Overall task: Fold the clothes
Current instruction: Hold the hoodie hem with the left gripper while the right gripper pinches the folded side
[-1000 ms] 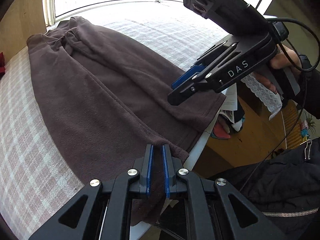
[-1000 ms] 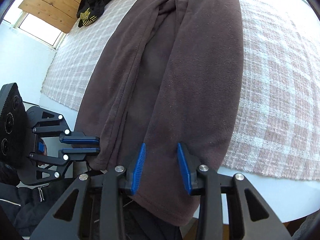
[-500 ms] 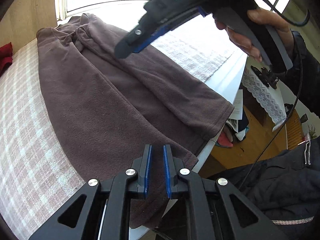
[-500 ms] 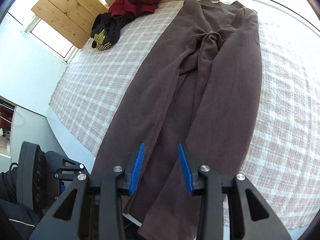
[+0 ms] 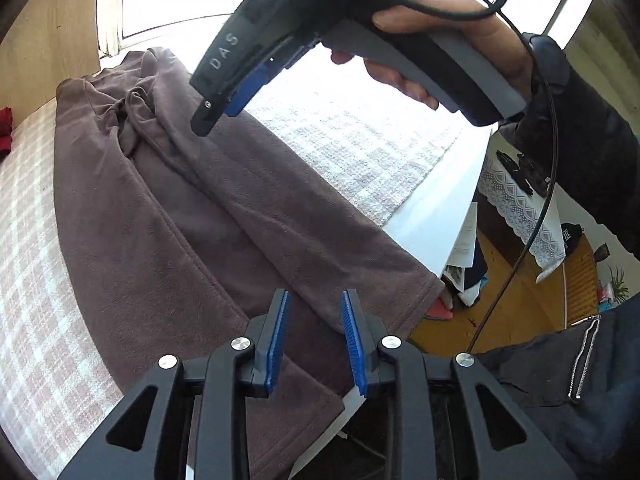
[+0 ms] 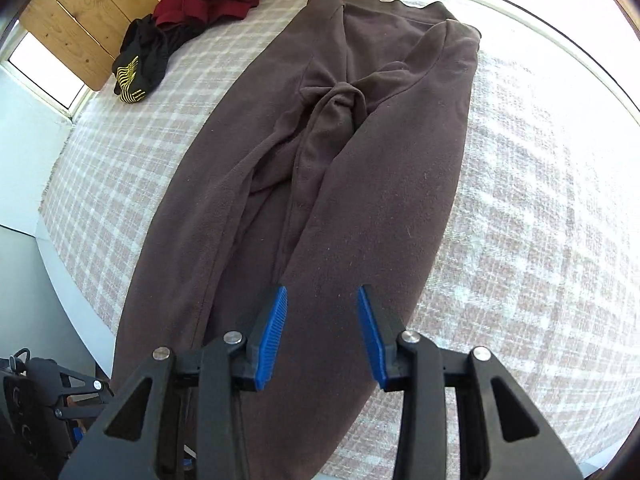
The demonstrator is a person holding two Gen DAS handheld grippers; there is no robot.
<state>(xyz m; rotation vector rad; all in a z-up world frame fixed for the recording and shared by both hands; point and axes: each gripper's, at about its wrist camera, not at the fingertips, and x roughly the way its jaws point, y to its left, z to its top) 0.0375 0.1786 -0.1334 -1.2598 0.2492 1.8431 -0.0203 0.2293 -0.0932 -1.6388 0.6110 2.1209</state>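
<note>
Trousers [image 6: 360, 200] flat on bed, beneath both apart-fingered grippers, right gripper [image 6: 322, 334] above legs

Soft brown pants [image 6: 360, 208] are lying flat and long on the checked bed cover [image 6: 540, 240]. The two legs are lying side by side, and the cloth is bunching up in the middle. The leg ends may be hanging over the bed's edge.
</note>
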